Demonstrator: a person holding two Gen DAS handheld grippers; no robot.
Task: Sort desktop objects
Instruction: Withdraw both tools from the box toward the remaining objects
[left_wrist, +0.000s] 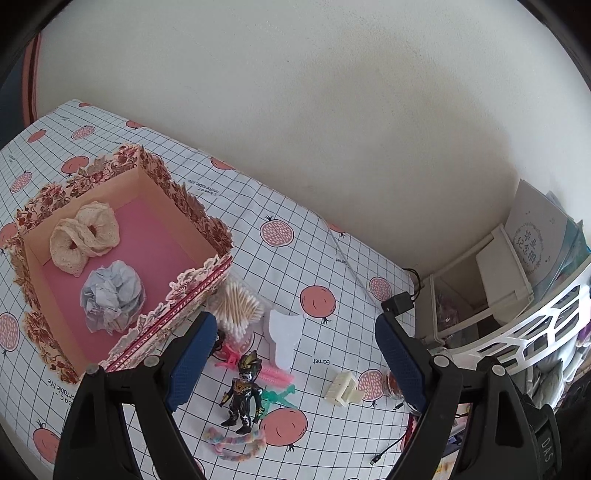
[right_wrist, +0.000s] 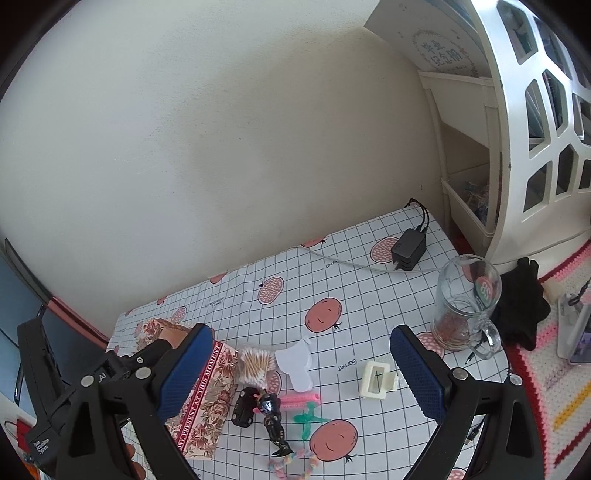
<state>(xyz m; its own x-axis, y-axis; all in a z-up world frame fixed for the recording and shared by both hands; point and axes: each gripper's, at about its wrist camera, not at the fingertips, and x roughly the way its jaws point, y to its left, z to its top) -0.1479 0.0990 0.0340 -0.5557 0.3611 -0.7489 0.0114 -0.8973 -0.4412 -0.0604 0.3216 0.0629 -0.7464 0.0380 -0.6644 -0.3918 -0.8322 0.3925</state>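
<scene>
A floral box (left_wrist: 122, 258) with a pink floor holds two cream scrunchies (left_wrist: 85, 232) and a grey-white scrunchie (left_wrist: 112, 295). In front of it on the checked cloth lie a pack of cotton swabs (left_wrist: 240, 310), a white card cutout (left_wrist: 282, 338), a pink hair clip (left_wrist: 258, 369), a black toy figure (left_wrist: 242, 397), a green toy (left_wrist: 280, 397), a pastel braided band (left_wrist: 234, 445) and a cream claw clip (left_wrist: 343, 389). My left gripper (left_wrist: 295, 369) is open and empty above them. My right gripper (right_wrist: 299, 373) is open and empty over the same items; the claw clip (right_wrist: 376, 380) lies near its right finger.
A glass mug (right_wrist: 465, 302) stands at the right with a black cloth (right_wrist: 524, 310) beside it. A black charger (right_wrist: 408, 249) with cables lies near the wall. A white shelf unit (right_wrist: 517, 129) stands at the right. A small black toy car (right_wrist: 243, 408) sits by the figure.
</scene>
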